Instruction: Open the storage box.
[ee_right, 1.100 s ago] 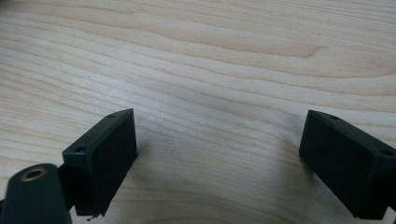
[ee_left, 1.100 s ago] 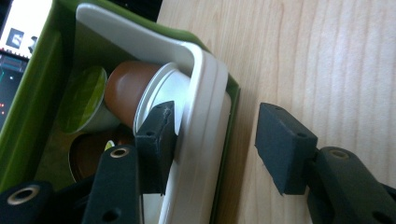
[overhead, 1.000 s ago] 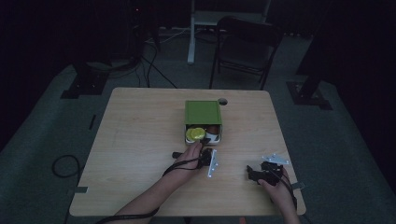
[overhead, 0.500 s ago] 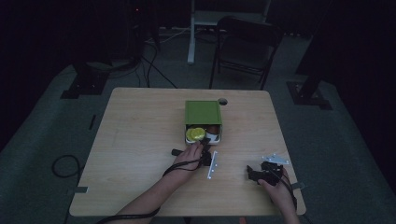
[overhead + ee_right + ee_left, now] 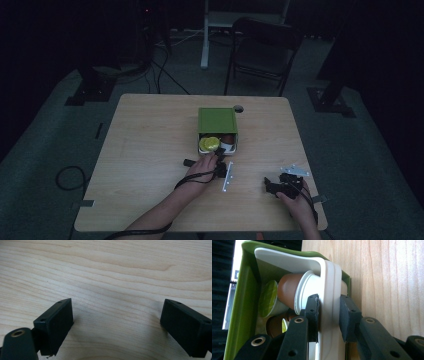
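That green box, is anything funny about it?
The green box has its white inner tray slid partly out; the left tool pinches the tray's front wall. Brown and green-lidded pods lie tumbled on their sides inside.

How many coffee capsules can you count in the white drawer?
3 in the white drawer: a brown capsule against its front wall, a green-lidded capsule behind it, another brown capsule beside them. Others may be hidden.

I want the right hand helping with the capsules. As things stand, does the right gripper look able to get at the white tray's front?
Probably yes. The right gripper is open over bare table, nothing between it and the white tray; but the left gripper already clamps that front lip.
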